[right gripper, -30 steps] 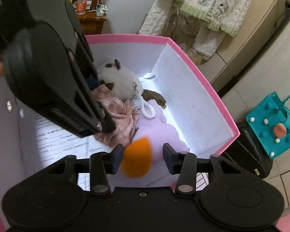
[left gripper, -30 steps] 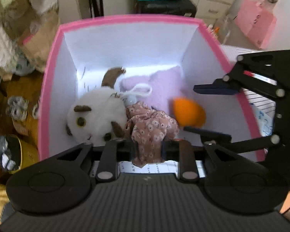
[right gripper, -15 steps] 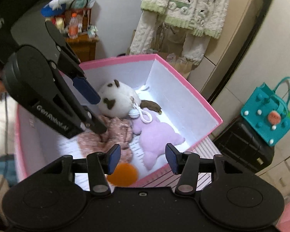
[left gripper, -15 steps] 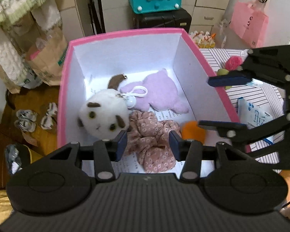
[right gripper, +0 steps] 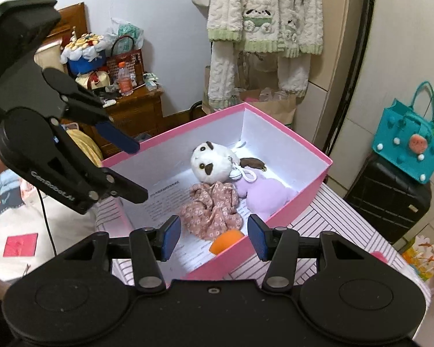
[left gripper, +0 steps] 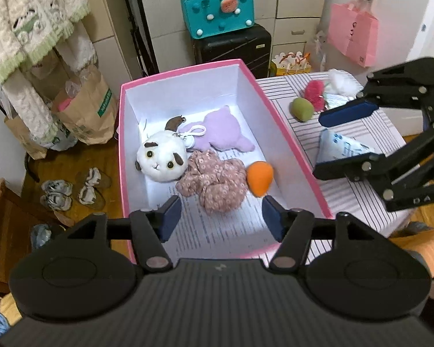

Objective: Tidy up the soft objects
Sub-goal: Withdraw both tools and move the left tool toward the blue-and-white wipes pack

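A pink box (left gripper: 277, 110) (right gripper: 315, 199) with white inner walls holds a white plush head (left gripper: 162, 159) (right gripper: 214, 159), a purple plush (left gripper: 222, 133) (right gripper: 263, 196), a floral cloth scrunchie (left gripper: 217, 179) (right gripper: 214, 208) and an orange sponge (left gripper: 259, 177) (right gripper: 225, 238). My left gripper (left gripper: 221, 218) is open and empty above the box's near end. My right gripper (right gripper: 214, 232) is open and empty above the box's right rim; in the left wrist view it (left gripper: 338, 141) hangs over the striped table.
On the striped table (left gripper: 358, 133) right of the box lie a green sponge (left gripper: 302, 109), a pink fluffy item (left gripper: 315, 91), a white fluffy item (left gripper: 343, 82) and a blue-printed packet (left gripper: 341, 147). A teal bag (left gripper: 217, 8) sits on a black case (left gripper: 234, 46). Paper bags (left gripper: 84, 107) stand on the floor.
Both grippers opened and pulled back up out of the box. The left let go of the floral scrunchie and the right dropped the orange sponge, which now lies on the box floor.
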